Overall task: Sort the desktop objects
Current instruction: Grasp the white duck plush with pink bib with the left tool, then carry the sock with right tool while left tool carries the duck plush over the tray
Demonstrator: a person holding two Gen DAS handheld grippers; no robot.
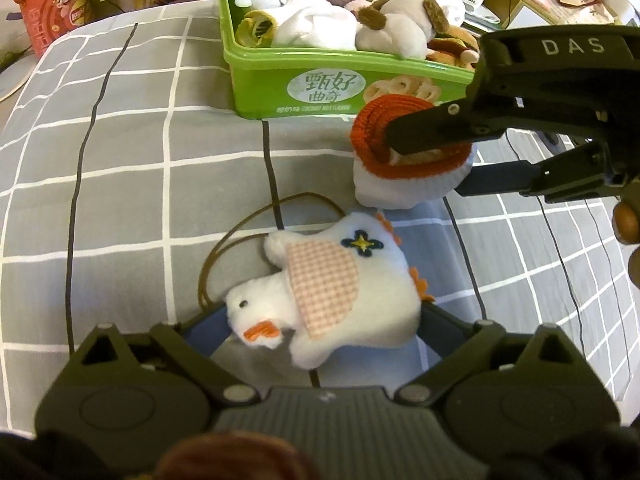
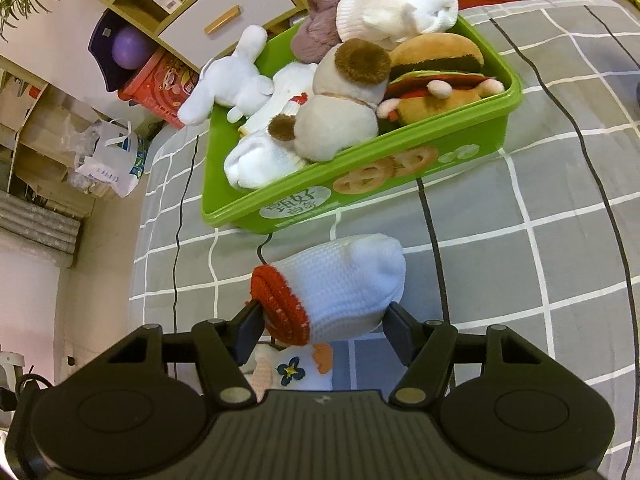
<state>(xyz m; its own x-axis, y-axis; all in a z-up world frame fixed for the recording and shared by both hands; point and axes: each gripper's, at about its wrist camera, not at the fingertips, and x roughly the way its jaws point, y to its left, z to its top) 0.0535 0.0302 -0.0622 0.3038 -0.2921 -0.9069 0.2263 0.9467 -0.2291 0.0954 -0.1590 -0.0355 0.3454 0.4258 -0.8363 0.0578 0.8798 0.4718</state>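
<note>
A white plush duck [image 1: 360, 288] with a pink checked wing lies on the grey checked cloth [image 1: 140, 160]. It sits between the widely spread fingers of my left gripper [image 1: 320, 316], which is open. My right gripper [image 2: 326, 330] is shut on a rolled white sock with a red cuff [image 2: 344, 284], held just above the cloth in front of the green box [image 2: 440, 152]. The left wrist view shows that sock [image 1: 400, 188] clamped by the right gripper [image 1: 426, 162] coming in from the right. The duck [image 2: 296, 368] peeks out under the sock.
The green box [image 1: 280, 76] is piled with plush toys: a beige dog [image 2: 340, 120], a burger [image 2: 436, 56], a white rabbit [image 2: 228, 84] and white socks. A brown cord loop [image 1: 240, 240] lies by the duck. A red tin [image 1: 52, 12] and shelves stand beyond the cloth's edge.
</note>
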